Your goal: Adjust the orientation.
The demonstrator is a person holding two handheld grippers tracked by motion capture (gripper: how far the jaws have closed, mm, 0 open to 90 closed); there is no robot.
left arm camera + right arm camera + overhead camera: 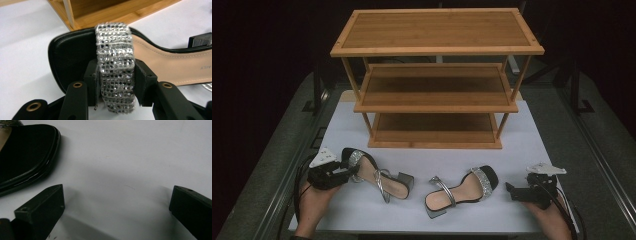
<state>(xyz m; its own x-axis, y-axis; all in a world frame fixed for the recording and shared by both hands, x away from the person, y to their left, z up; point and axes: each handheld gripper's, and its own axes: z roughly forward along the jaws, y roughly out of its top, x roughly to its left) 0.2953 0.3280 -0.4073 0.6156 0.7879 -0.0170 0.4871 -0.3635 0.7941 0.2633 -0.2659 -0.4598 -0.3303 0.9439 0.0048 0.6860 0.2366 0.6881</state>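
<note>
Two black sandals with rhinestone straps lie on the white tabletop (532, 135). The left sandal (379, 177) points its toe at my left gripper (348, 171). In the left gripper view, that gripper (115, 75) is shut on the sparkling toe strap (114, 47), with a black pad pressed against each side; the tan insole (162, 65) runs off to the right. The right sandal (462, 190) lies with its toe toward my right gripper (510, 190). The right gripper (117, 200) stands open over bare table, just short of the glossy black toe (25, 155).
A three-tier bamboo shoe rack (437, 50) stands at the back of the table; its bottom corner (75, 15) is close behind the left sandal. Dark metal rails run along both sides of the table. A hand holds each gripper at the near edge.
</note>
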